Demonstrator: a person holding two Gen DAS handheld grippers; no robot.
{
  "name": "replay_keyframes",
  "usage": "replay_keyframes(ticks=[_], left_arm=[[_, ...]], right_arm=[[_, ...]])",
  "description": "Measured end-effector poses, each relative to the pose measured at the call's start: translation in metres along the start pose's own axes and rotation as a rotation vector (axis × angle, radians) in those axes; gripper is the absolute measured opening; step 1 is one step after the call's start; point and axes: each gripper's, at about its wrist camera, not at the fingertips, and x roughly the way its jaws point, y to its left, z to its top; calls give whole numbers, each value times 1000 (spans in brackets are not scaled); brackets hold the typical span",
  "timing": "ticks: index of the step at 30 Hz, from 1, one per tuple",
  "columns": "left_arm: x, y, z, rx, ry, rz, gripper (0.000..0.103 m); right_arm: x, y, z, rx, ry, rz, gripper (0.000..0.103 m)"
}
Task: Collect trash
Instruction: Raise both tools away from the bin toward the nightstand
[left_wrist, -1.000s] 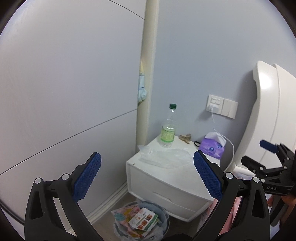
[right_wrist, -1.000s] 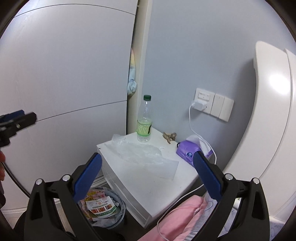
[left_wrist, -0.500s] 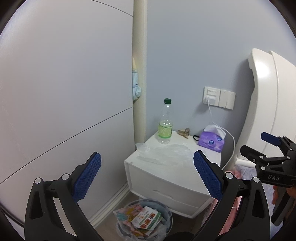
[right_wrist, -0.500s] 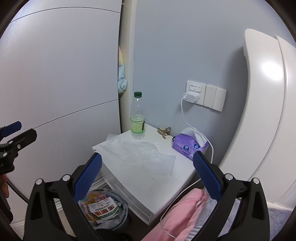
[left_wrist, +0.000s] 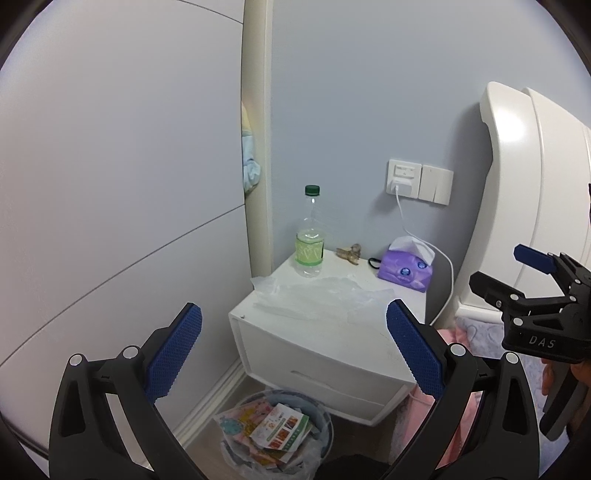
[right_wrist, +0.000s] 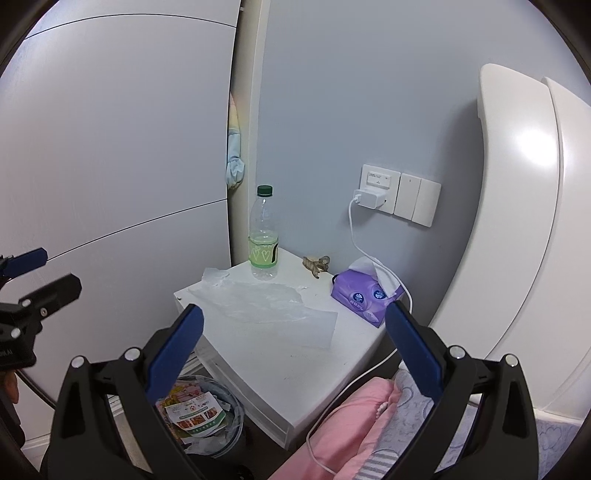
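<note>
A clear plastic bottle (left_wrist: 309, 236) with a green cap and green label stands at the back of a white nightstand (left_wrist: 332, 332); it also shows in the right wrist view (right_wrist: 263, 236). A crumpled clear plastic sheet (left_wrist: 317, 291) lies on the nightstand top (right_wrist: 266, 301). A waste bin (left_wrist: 275, 430) full of printed wrappers stands on the floor in front of the nightstand (right_wrist: 201, 413). My left gripper (left_wrist: 293, 354) is open and empty, back from the nightstand. My right gripper (right_wrist: 293, 354) is open and empty too, and appears at the right edge of the left wrist view (left_wrist: 517, 273).
A purple tissue pack (left_wrist: 405, 267) and a brown hair clip (left_wrist: 349, 254) sit at the back of the nightstand. A white charger cable (right_wrist: 369, 258) runs from the wall socket (right_wrist: 380, 188) over the nightstand edge. Pink bedding (right_wrist: 369, 413) and a white headboard (right_wrist: 517, 221) lie to the right.
Both grippers have drawn back and tilted up a little, so the nightstand and bottle sit lower and smaller in view. Both stay open and empty.
</note>
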Motion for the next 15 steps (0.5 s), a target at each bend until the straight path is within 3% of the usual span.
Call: replay_keyframes(ticks=[15], left_arm=[[-7,-14,-3,13,8,-15,97]], right_arm=[[-10,-4,1,-5,-8,3,96]])
